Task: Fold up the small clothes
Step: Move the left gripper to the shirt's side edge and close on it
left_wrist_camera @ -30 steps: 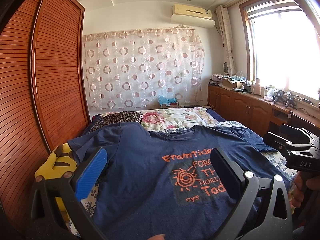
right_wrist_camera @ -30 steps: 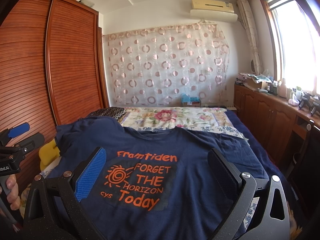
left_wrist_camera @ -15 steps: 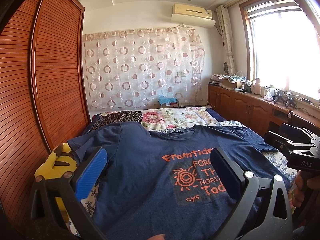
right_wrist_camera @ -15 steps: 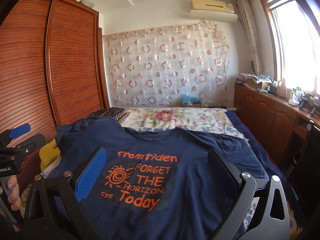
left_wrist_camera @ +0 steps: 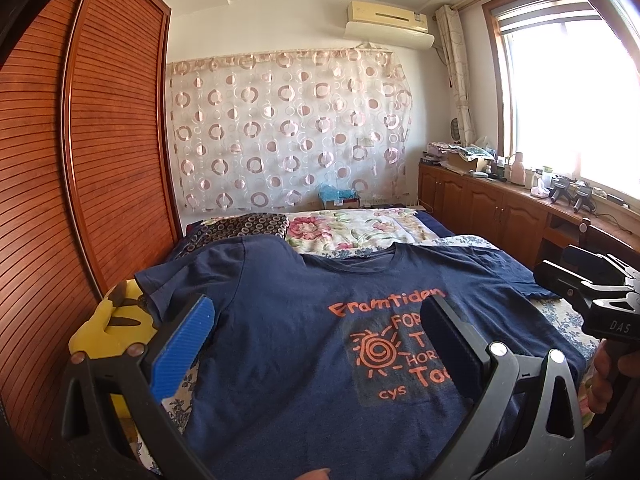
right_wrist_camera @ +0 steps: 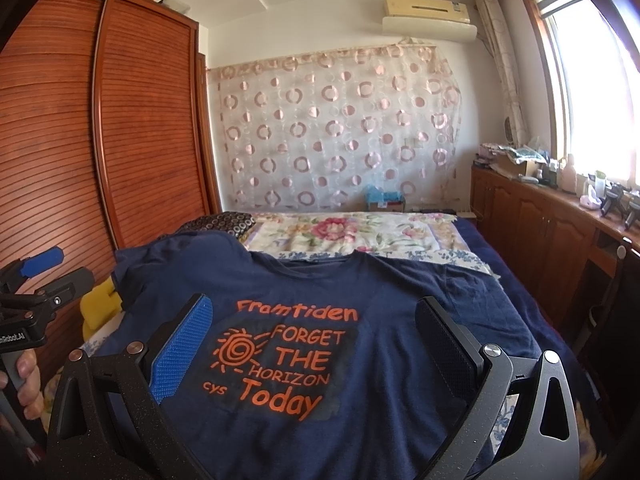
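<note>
A navy T-shirt [left_wrist_camera: 288, 340] [right_wrist_camera: 360, 292] with orange lettering lies flat and face up on the bed, neck toward the far end. My left gripper [left_wrist_camera: 316, 320] hovers above the shirt's near left part, open and holding nothing. My right gripper [right_wrist_camera: 314, 322] hangs over the shirt's print, open too, with nothing between its fingers. Each gripper shows in the other's view: the right one [left_wrist_camera: 592, 300] at the right edge, the left one [right_wrist_camera: 36, 276] at the left edge, both held in a hand.
A wooden slatted wardrobe [left_wrist_camera: 80, 160] runs along the bed's left side. A yellow cushion [left_wrist_camera: 108, 320] sits between it and the shirt. A floral quilt [right_wrist_camera: 340, 236] covers the far bed. Low wooden cabinets [right_wrist_camera: 540, 232] with clutter line the right wall under the window.
</note>
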A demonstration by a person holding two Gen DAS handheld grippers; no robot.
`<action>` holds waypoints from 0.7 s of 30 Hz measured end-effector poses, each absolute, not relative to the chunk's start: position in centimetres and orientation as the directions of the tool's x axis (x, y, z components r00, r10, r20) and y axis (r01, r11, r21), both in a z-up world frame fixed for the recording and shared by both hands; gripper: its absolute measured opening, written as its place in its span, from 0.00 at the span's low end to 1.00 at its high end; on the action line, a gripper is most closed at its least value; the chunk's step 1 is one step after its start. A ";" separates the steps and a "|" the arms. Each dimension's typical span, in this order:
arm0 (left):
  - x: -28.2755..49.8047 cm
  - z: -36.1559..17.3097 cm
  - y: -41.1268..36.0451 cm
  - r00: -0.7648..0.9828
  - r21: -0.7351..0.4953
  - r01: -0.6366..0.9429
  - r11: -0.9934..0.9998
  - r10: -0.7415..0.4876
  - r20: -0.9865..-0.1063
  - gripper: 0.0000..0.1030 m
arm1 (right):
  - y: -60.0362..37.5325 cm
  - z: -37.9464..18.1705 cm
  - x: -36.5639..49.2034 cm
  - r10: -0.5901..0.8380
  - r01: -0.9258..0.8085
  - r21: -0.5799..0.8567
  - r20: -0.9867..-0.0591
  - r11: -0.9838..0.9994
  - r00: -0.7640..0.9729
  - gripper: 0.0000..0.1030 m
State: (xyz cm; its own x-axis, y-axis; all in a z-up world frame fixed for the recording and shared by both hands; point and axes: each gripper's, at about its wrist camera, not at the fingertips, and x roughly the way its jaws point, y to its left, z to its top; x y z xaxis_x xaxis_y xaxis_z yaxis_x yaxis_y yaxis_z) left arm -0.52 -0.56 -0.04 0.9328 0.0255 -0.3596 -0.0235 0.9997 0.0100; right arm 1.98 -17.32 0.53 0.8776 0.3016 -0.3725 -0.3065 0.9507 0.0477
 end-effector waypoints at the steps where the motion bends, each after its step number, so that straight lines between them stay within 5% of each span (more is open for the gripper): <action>1: -0.4 -0.2 -0.4 0.930 0.008 -0.027 1.000 0.028 -0.366 1.00 | -17.4 0.4 2.0 0.305 -0.311 0.048 -0.374 0.949 0.875 1.00; 21: 3.3 -5.1 5.5 0.859 -0.003 -0.055 0.998 0.046 -0.510 1.00 | -15.5 -3.7 5.6 0.375 -0.396 0.063 -0.487 0.916 0.789 1.00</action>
State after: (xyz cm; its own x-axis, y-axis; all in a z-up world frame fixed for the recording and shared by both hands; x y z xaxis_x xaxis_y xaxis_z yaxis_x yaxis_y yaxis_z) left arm 3.26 5.48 -5.14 0.8587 0.0462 -0.5103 -0.0553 0.9985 -0.0028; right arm 5.58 -15.50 -3.75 0.7889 0.3748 -0.4871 -0.3962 0.9160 0.0632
